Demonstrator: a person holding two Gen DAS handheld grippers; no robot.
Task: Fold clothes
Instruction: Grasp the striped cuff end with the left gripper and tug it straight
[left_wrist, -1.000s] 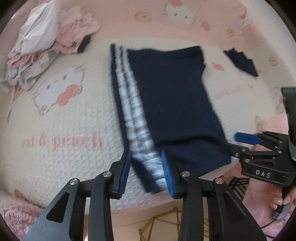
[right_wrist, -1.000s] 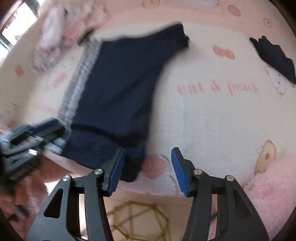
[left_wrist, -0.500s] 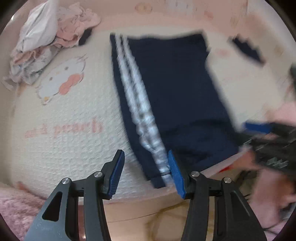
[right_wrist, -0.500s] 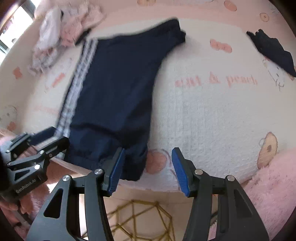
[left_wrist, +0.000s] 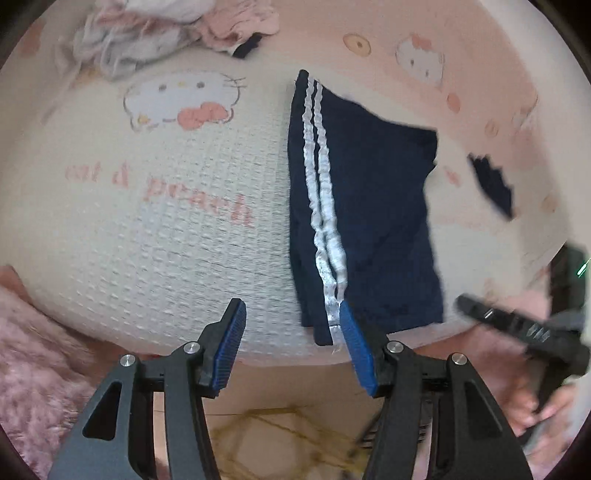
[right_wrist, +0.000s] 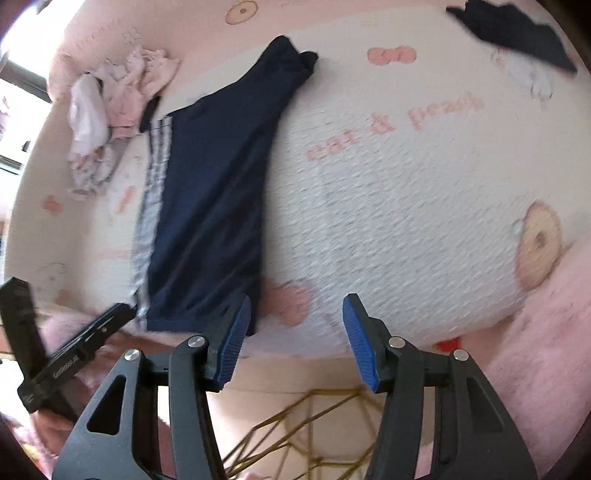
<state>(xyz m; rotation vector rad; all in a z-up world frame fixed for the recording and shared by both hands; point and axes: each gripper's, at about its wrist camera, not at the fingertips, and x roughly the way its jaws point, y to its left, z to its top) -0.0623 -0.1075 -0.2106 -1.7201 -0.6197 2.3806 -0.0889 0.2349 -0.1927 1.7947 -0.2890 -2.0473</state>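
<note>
Navy shorts with two white side stripes (left_wrist: 369, 206) lie flat on a white waffle blanket, one end at the near edge. They also show in the right wrist view (right_wrist: 218, 192). My left gripper (left_wrist: 291, 332) is open and empty, just off the blanket's near edge, its right finger beside the striped hem. My right gripper (right_wrist: 295, 332) is open and empty, its left finger at the shorts' near right corner. Each gripper shows blurred at the side of the other's view.
A heap of pink and white clothes (left_wrist: 166, 33) lies at the far left. A small dark garment (left_wrist: 493, 184) lies at the far right, also in the right wrist view (right_wrist: 517, 33). A fluffy pink cover (right_wrist: 535, 350) and a gold wire frame (right_wrist: 306, 435) sit below the blanket's edge.
Both grippers have let go of the shorts' near hem and drawn back off the blanket's edge. The left swung leftward. The shorts lie still.
</note>
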